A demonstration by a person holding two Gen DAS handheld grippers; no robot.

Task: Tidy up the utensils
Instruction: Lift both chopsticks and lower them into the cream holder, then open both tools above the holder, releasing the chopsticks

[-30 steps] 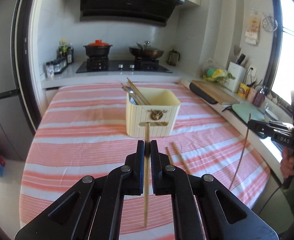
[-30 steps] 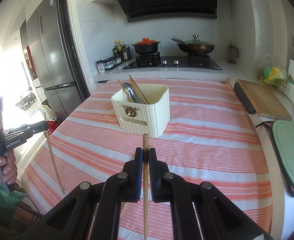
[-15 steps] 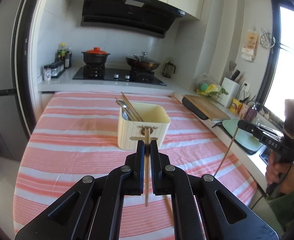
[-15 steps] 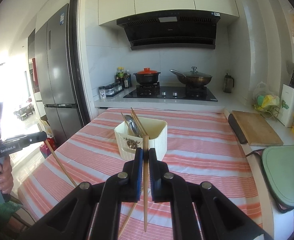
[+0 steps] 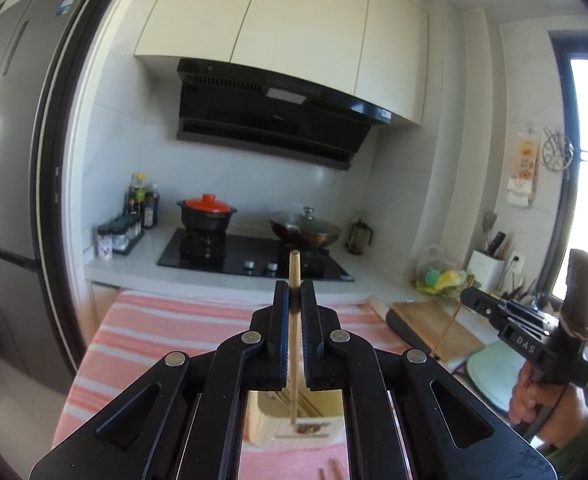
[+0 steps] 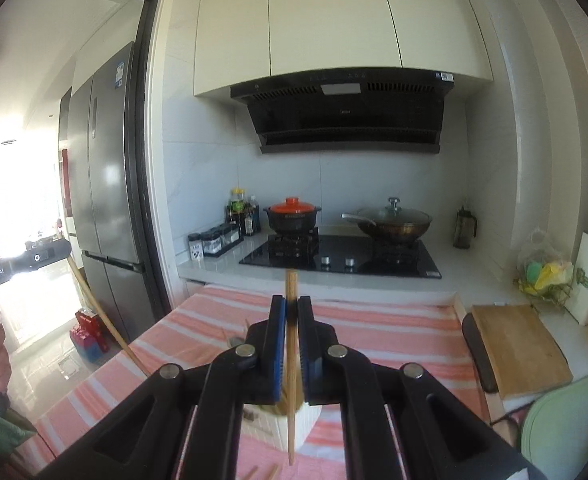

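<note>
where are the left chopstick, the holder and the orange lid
left chopstick (image 5: 294, 344), left wrist view, shaft between the pads
holder (image 5: 268, 428), left wrist view, cream front wall
orange lid (image 6: 292, 205), right wrist view, dome of the lid

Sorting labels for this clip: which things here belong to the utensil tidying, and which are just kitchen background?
Job: left gripper with its chopstick; right gripper with its chopstick; cream utensil holder; loose chopsticks.
Background: clay pot; wok; cutting board.
</note>
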